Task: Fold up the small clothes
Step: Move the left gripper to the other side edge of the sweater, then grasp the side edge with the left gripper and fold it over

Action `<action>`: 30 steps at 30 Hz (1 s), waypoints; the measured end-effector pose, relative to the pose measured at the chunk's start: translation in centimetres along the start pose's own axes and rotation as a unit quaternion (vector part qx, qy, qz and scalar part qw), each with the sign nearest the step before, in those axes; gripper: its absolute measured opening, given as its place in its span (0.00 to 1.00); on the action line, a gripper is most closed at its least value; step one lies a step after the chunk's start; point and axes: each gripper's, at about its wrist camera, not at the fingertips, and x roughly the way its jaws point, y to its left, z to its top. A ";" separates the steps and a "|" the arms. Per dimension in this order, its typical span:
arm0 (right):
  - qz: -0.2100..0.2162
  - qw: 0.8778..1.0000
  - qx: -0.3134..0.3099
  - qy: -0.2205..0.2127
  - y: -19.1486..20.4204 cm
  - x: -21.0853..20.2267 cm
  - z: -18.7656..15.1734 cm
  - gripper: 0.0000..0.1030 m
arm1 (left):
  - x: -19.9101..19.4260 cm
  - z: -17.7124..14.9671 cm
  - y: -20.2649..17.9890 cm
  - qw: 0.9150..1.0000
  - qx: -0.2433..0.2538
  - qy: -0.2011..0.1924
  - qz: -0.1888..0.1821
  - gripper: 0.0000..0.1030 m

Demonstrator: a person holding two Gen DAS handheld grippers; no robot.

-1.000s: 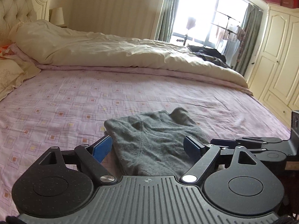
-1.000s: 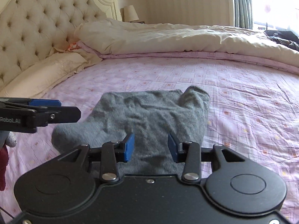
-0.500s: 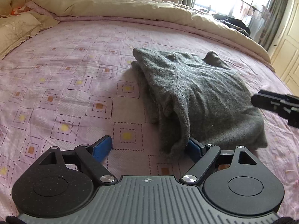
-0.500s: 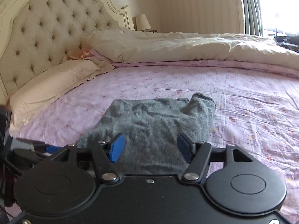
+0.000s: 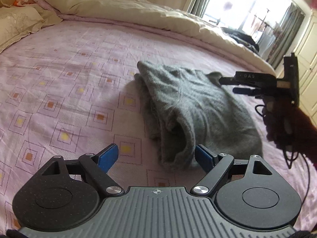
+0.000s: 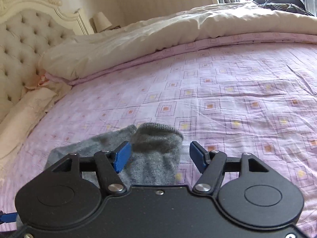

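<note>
A grey knitted garment point(image 5: 198, 107) lies folded on the pink patterned bed sheet point(image 5: 59, 91). My left gripper point(image 5: 156, 157) is open, its blue pads either side of the garment's near corner, just above the sheet. My right gripper point(image 6: 160, 156) is open over the garment's far end, where a rolled cuff point(image 6: 158, 136) sticks up between its jaws. The right gripper also shows in the left wrist view point(image 5: 237, 85), hovering above the garment's right side. The garment point(image 6: 111, 144) fills the lower left of the right wrist view.
A cream duvet point(image 5: 122, 6) is bunched along the far side of the bed. Pillows point(image 6: 25, 115) and a tufted headboard point(image 6: 23, 45) stand at the left. Dark clothes point(image 6: 281, 3) lie by the window. A cream wardrobe point(image 5: 309, 45) stands at the right.
The left gripper pulled back and lifted slightly from the garment's near corner. The right gripper moved forward over the garment's far end and opened wider.
</note>
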 end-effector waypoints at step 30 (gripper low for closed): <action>0.178 0.975 0.115 0.064 -1.1 -2.0 -7.7 0.41 | 9.9 3.8 1.2 0.977 -0.157 0.052 -0.132 0.35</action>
